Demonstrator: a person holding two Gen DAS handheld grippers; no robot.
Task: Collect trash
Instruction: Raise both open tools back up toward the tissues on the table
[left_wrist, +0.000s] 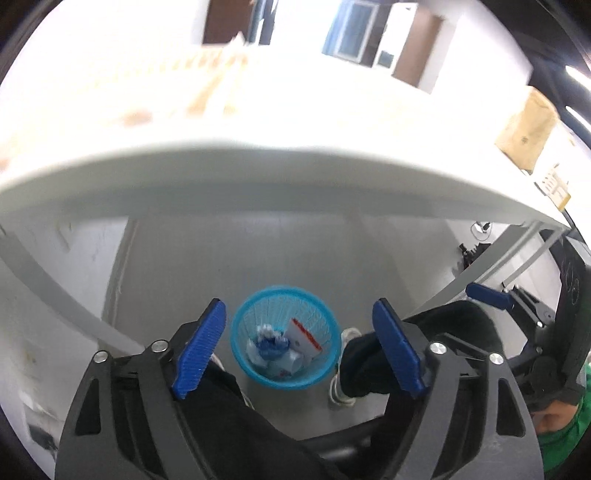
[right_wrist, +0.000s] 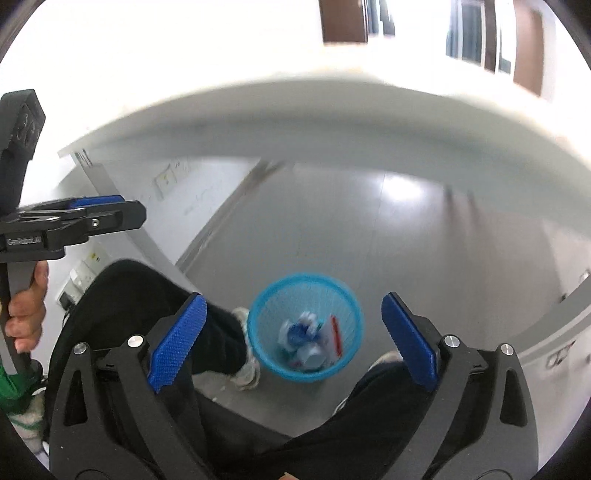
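A blue mesh waste basket (left_wrist: 243, 332) stands on the grey floor below the table edge, between the person's feet. It holds crumpled blue-and-white wrappers (left_wrist: 271, 343) and a white card with a red stripe (left_wrist: 304, 334). My left gripper (left_wrist: 301, 325) hangs open and empty high above the basket. In the right wrist view the same basket (right_wrist: 351, 306) with the trash (right_wrist: 308, 338) lies below my right gripper (right_wrist: 293, 321), which is also open and empty. The right gripper also shows at the right of the left wrist view (left_wrist: 491, 295), and the left gripper at the left of the right wrist view (right_wrist: 96, 210).
A white table top (left_wrist: 258, 173) spans the upper half of both views, its front edge above the basket. A brown paper bag (left_wrist: 526, 129) and a small box (left_wrist: 554, 184) sit at its right end. The person's black-trousered legs (right_wrist: 155, 314) and white shoes (left_wrist: 341, 387) flank the basket.
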